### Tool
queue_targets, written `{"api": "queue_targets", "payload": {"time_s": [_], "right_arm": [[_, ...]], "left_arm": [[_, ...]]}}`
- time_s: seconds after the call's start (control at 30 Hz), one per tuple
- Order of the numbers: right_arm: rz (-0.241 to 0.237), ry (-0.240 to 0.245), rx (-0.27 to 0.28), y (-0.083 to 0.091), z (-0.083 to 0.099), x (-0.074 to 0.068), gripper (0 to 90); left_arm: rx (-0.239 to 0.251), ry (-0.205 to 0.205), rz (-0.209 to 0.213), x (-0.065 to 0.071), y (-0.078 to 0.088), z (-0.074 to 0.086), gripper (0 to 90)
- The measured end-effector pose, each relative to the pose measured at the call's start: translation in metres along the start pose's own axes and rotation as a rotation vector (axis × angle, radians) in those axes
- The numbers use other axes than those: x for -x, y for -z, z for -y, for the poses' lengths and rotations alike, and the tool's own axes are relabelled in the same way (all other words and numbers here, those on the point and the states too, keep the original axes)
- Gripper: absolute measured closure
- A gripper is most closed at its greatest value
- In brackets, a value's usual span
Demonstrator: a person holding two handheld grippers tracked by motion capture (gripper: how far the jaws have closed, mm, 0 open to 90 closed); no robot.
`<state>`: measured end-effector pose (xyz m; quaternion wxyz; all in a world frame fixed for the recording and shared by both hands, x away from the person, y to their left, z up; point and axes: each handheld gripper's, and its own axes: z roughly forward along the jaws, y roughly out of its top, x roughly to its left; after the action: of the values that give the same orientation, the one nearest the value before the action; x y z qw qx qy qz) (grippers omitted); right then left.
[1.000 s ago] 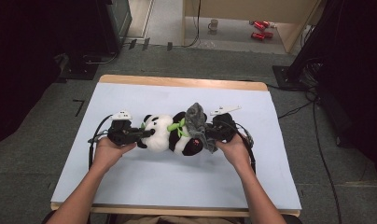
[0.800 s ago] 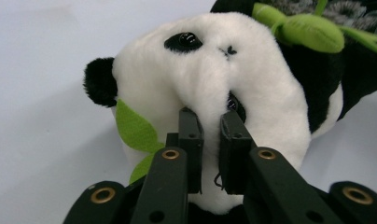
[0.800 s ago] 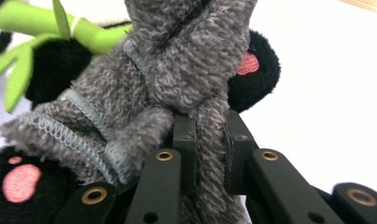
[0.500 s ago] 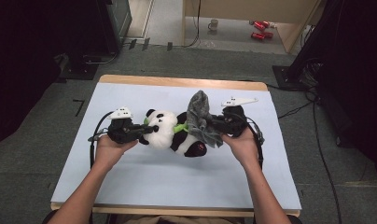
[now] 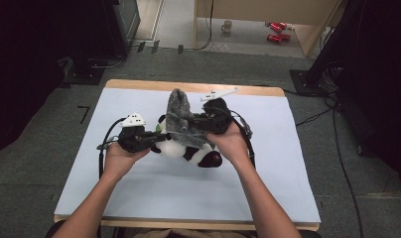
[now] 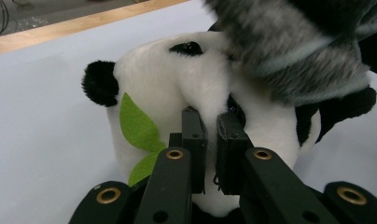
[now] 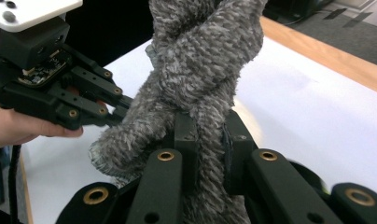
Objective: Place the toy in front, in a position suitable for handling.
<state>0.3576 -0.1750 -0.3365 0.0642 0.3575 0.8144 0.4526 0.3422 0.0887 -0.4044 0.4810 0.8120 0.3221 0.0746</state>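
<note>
A black-and-white panda plush (image 5: 193, 151) with a green felt leaf (image 6: 135, 123) lies mid-table on the pale blue mat (image 5: 139, 198). My left gripper (image 5: 156, 140) is shut on a fold of the panda's white fur (image 6: 158, 79), its jaws (image 6: 211, 121) pinching it tight. My right gripper (image 5: 191, 126) is shut on a grey fuzzy knitted cloth (image 5: 180, 111), held up over the panda. In the right gripper view the cloth (image 7: 200, 60) rises twisted from between the jaws (image 7: 207, 126), with the left gripper (image 7: 116, 109) just behind it. The same cloth (image 6: 298, 51) hangs over the panda's head.
The table's wooden far edge (image 5: 139, 84) lies close behind the plush. A mug (image 5: 228, 26) and red objects (image 5: 275, 29) are on the floor beyond, and cables (image 5: 332, 129) run along the right. Bare mat lies in front and to both sides.
The right gripper has lifted the grey cloth off the panda's right side and swung it up and leftward over the plush. The left hand has hardly moved.
</note>
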Motion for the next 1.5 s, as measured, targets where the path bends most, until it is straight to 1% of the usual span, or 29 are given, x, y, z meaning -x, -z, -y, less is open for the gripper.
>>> {"api": "queue_targets", "payload": {"time_s": [0.03,0.07,0.17,0.23,0.27,0.33,0.4,0.47,0.5,0.57,0.6,0.63,0.67,0.73,0.9,1.07,1.1,1.13,1.17,1.23,1.27,1.3,1.4,1.43,1.5], "right_arm": [[0.000,0.000,0.000,0.000,0.000,0.000,80.2],[-0.013,0.007,-0.027,-0.012,-0.004,-0.003,80.2],[-0.015,0.015,-0.077,-0.028,-0.005,-0.007,80.1],[0.001,0.029,-0.095,-0.034,-0.004,-0.007,80.1],[0.004,0.029,-0.101,-0.035,-0.003,-0.006,80.1],[0.031,0.039,-0.117,-0.035,-0.002,-0.003,80.1],[0.038,0.024,-0.122,-0.033,0.000,0.001,80.1],[0.075,0.024,-0.130,-0.030,0.003,0.006,80.1],[0.096,0.016,-0.140,-0.029,0.005,0.009,80.1],[0.112,-0.004,-0.156,-0.027,0.012,0.016,80.1],[0.110,-0.017,-0.155,-0.026,0.015,0.019,80.1],[0.110,-0.017,-0.155,-0.026,0.015,0.019,80.1],[0.118,-0.037,-0.160,-0.024,0.022,0.026,80.1],[0.117,-0.052,-0.153,-0.021,0.027,0.032,80.0],[0.107,-0.083,-0.144,-0.016,0.032,0.042,80.0],[0.115,-0.085,-0.133,-0.011,0.033,0.045,80.0],[0.131,-0.087,-0.127,-0.007,0.035,0.048,80.0],[0.137,-0.090,-0.128,-0.005,0.036,0.050,80.0],[0.154,-0.087,-0.133,-0.002,0.038,0.052,80.0],[0.193,-0.097,-0.160,0.004,0.042,0.058,80.1],[0.193,-0.097,-0.160,0.004,0.042,0.058,80.1],[0.184,-0.125,-0.150,0.010,0.050,0.067,80.1],[0.200,-0.133,-0.148,0.016,0.055,0.072,80.0],[0.200,-0.133,-0.148,0.016,0.055,0.072,80.0],[0.211,-0.145,-0.140,0.021,0.056,0.076,80.0]], "left_arm": [[-0.001,-0.003,-0.001,0.000,0.000,0.000,84.9],[0.002,-0.007,-0.003,0.001,-0.001,-0.001,84.9],[-0.010,-0.021,-0.016,0.003,-0.001,-0.001,85.0],[-0.018,-0.017,-0.015,0.001,-0.001,0.000,85.0],[-0.019,-0.018,-0.014,0.001,-0.001,0.000,84.9],[-0.020,-0.016,-0.015,0.002,-0.002,0.000,84.9],[-0.024,-0.018,-0.015,0.002,-0.002,0.001,84.9],[-0.028,-0.012,-0.014,0.001,-0.001,0.002,84.9],[-0.030,-0.008,-0.012,0.000,-0.001,0.003,84.9],[-0.033,-0.004,-0.010,-0.002,-0.001,0.004,84.9],[-0.033,-0.001,-0.008,-0.001,-0.001,0.005,84.8],[-0.033,-0.001,-0.008,-0.001,-0.001,0.005,84.8],[-0.031,-0.001,-0.005,-0.001,-0.001,0.005,84.7],[-0.031,-0.003,0.000,-0.002,-0.001,0.005,84.7],[-0.030,-0.007,0.002,-0.001,-0.001,0.005,84.6],[-0.035,0.002,0.004,-0.003,0.000,0.007,84.5],[-0.038,0.005,0.002,-0.004,0.000,0.008,84.5],[-0.040,0.007,0.000,-0.004,0.000,0.008,84.5],[-0.042,0.011,-0.002,-0.005,0.000,0.008,84.5],[-0.043,0.014,0.000,-0.006,0.000,0.009,84.5],[-0.038,0.017,0.006,-0.006,0.000,0.009,84.5],[-0.033,0.015,0.008,-0.005,0.000,0.009,84.5],[-0.024,0.009,0.012,-0.003,-0.001,0.007,84.5],[-0.024,0.009,0.012,-0.003,-0.001,0.007,84.5],[-0.027,0.008,0.012,-0.003,0.000,0.007,84.5]]}}
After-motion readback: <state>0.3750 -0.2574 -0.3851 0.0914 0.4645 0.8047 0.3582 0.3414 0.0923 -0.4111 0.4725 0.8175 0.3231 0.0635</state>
